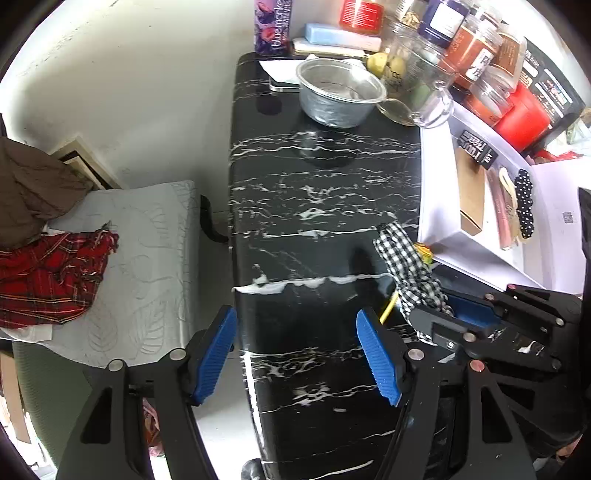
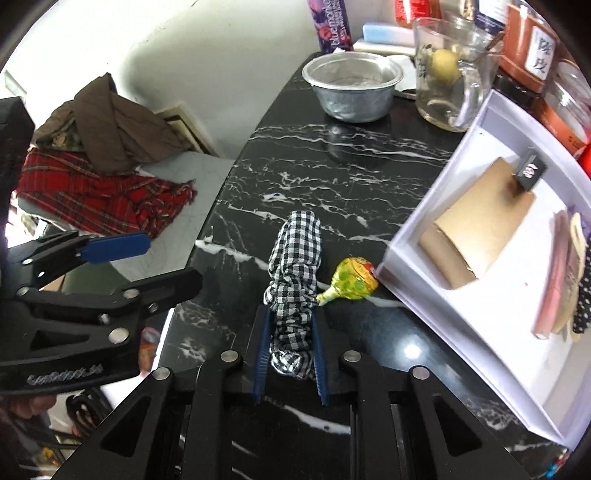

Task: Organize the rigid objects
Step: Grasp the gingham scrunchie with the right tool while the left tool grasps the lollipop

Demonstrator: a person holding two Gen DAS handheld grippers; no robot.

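My right gripper [image 2: 290, 328] is shut on a black-and-white checked scrunchie [image 2: 295, 266], whose far end rests on the black marble table [image 2: 332, 173]. The scrunchie also shows in the left wrist view [image 1: 406, 266], with the right gripper [image 1: 443, 317] closed on it. A yellow-green wrapped lollipop [image 2: 351, 280] lies just right of the scrunchie, against the white tray [image 2: 413, 236]. The tray holds a brown card box [image 2: 476, 229], a pink stick [image 2: 554, 280] and a polka-dot scrunchie [image 2: 585, 295]. My left gripper [image 1: 295, 350] is open and empty over the table's left edge.
A foil bowl [image 1: 338, 92] and a glass mug [image 2: 447, 74] with a lemon stand at the table's far end, with jars [image 1: 476, 48] and a purple can [image 1: 271, 26] behind. Left of the table, a grey seat [image 1: 147, 266] carries red plaid cloth [image 1: 48, 277] and brown cloth [image 2: 114, 125].
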